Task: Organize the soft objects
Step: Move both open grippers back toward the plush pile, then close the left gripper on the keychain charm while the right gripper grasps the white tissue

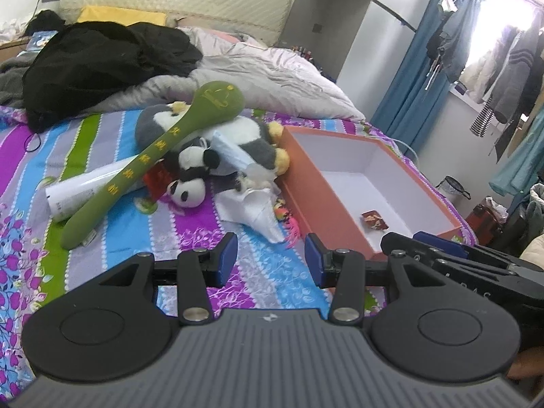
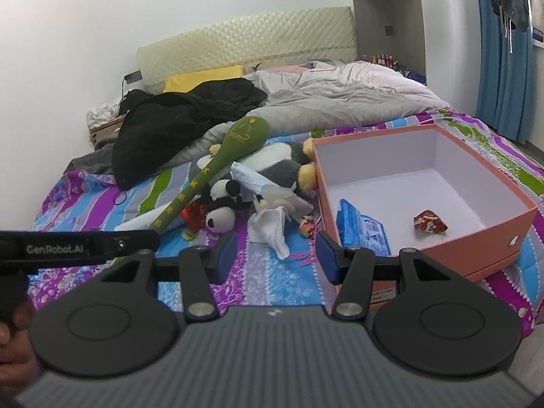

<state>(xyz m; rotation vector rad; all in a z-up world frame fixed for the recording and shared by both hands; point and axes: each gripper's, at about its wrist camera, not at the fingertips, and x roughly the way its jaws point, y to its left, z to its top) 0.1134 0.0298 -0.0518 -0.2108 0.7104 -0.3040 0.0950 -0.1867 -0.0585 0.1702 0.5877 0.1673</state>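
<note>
On the striped bedsheet lies a heap of soft things: a long green plush mallet [image 1: 159, 149] [image 2: 217, 173], a small panda toy [image 1: 190, 183] [image 2: 222, 212], a grey and white plush penguin [image 1: 244, 142] [image 2: 282, 166] and crumpled white tissue [image 1: 258, 210] [image 2: 272, 224]. To their right stands an open orange box [image 1: 326, 204] [image 2: 476, 248] with a red wrapper [image 1: 374, 220] [image 2: 429, 222] inside. My left gripper [image 1: 271, 260] hovers open and empty over the sheet in front of the heap. My right gripper [image 2: 275, 256] is open and empty too, near the box's front corner.
A black garment [image 1: 95, 64] [image 2: 176, 122] and a rumpled pale duvet [image 1: 265, 78] [image 2: 340, 102] cover the bed's far half. A white tube [image 1: 85, 187] lies under the mallet. A blue packet [image 2: 360, 229] sits in the box. Clothes [image 1: 503, 68] hang by the window at right.
</note>
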